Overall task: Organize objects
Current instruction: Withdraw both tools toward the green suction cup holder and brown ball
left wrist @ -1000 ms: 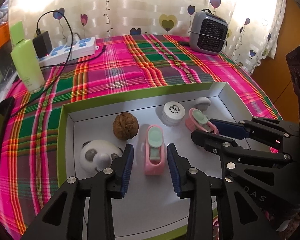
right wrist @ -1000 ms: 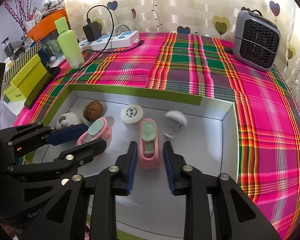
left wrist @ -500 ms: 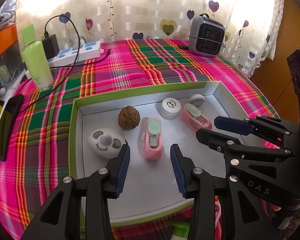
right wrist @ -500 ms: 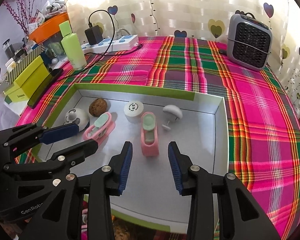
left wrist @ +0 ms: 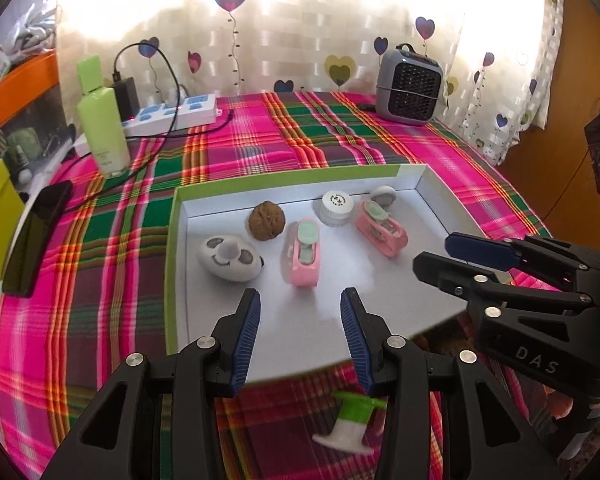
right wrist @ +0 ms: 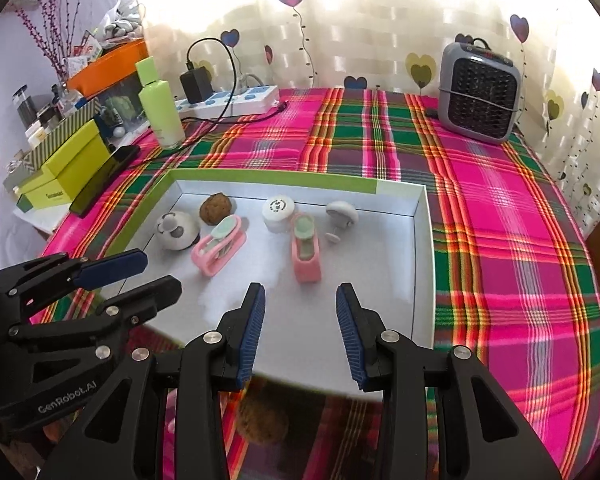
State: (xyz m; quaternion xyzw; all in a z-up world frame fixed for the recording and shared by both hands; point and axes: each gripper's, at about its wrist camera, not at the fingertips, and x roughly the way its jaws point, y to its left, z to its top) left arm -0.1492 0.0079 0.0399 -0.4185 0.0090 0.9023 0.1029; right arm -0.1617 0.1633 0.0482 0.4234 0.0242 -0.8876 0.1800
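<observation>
Two pink clips [left wrist: 302, 253] [right wrist: 306, 251] with mint levers lie mid-tray [left wrist: 176, 264], each just beyond empty, half-open jaws that lately widened.

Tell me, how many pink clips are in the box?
2. One pink clip lies mid-tray, in front of the walnut. The other pink clip lies to its right, near the white cap. More could hide below the tray's near edge.

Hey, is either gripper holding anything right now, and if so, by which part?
Nothing is held. The left gripper and right gripper both have open, empty jaws above the tray.
</observation>
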